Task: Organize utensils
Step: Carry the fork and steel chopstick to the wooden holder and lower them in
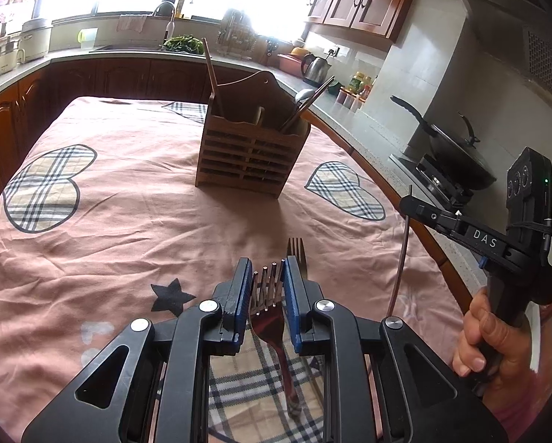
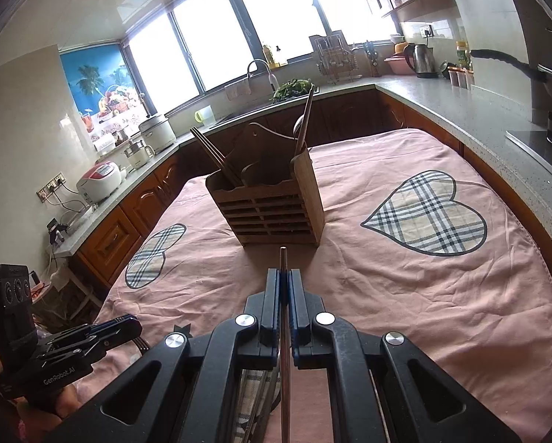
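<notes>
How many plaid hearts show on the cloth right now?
2: one plaid heart right of the wooden holder, another plaid heart to its left. More plaid near the grippers may be a third.

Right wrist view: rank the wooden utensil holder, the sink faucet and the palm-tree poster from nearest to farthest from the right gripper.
Measured from the right gripper, which is shut on a chopstick:
1. Wooden utensil holder, straight ahead on the pink tablecloth.
2. Sink faucet, beyond the holder at the window counter.
3. Palm-tree poster, far left on the back wall; only slightly farther than the faucet, so this ranking is tentative.
</notes>
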{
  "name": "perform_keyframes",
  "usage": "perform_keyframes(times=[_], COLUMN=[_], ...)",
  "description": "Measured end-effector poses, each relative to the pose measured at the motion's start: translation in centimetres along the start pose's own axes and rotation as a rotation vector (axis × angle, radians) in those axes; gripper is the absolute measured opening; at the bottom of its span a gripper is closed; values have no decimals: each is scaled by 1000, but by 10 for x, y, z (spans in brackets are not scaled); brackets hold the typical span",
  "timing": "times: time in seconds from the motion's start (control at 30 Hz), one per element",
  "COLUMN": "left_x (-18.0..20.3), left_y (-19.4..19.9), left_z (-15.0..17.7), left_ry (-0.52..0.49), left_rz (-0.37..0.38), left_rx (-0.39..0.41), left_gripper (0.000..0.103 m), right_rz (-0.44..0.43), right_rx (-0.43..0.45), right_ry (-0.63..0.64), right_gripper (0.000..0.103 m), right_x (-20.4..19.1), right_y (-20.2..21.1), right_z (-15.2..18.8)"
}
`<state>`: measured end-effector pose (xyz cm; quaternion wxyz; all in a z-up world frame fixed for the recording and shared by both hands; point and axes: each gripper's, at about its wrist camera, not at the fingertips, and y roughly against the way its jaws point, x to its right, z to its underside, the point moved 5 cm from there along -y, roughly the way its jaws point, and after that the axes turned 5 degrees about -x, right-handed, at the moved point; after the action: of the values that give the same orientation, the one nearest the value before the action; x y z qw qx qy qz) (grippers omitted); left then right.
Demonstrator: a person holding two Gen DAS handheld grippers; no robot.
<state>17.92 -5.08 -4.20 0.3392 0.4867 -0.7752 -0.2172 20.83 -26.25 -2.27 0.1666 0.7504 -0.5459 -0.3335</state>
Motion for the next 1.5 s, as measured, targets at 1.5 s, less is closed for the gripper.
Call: perform_keyframes(times=[1.5], left_x=[-2], left_y=[43], left_z=[-16], left_ry=[-11], left_rz=[29], left_rx=[96], left_gripper=[2], right_rz=[-41], right_rx=[96], right_ry=[13], right_gripper=[4], right_x=[-15], right_y=[34], right_z=[-15])
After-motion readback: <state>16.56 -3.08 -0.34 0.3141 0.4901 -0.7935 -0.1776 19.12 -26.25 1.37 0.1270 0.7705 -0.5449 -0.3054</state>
